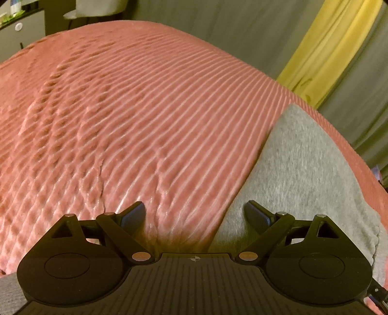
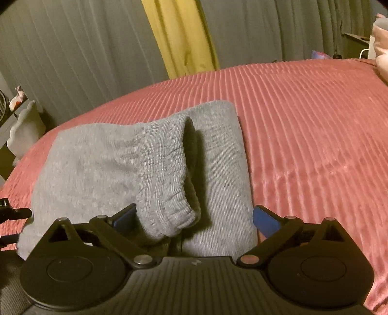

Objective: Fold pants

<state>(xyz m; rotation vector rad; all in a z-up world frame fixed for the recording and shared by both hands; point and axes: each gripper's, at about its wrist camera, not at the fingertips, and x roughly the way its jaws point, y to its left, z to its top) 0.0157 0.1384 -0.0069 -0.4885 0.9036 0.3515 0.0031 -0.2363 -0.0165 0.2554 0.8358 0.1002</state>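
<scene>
The left gripper [image 1: 194, 213] hangs with its fingers spread wide, empty, over the pink ribbed bedspread [image 1: 135, 116] and the edge of the folded grey knit pants [image 1: 298, 167]. A yellow curtain [image 1: 327, 48] hangs between grey drapes [image 1: 218, 21] behind the bed. The right gripper [image 2: 194, 215] stands wide apart astride the pants' elastic waistband [image 2: 167, 169], not pressing it.

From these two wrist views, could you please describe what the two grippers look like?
Both are matte black plastic. The left gripper and right gripper each have a ribbed base, two round discs, linkage arms with silver pins, and blue pads on the fingers.
</scene>
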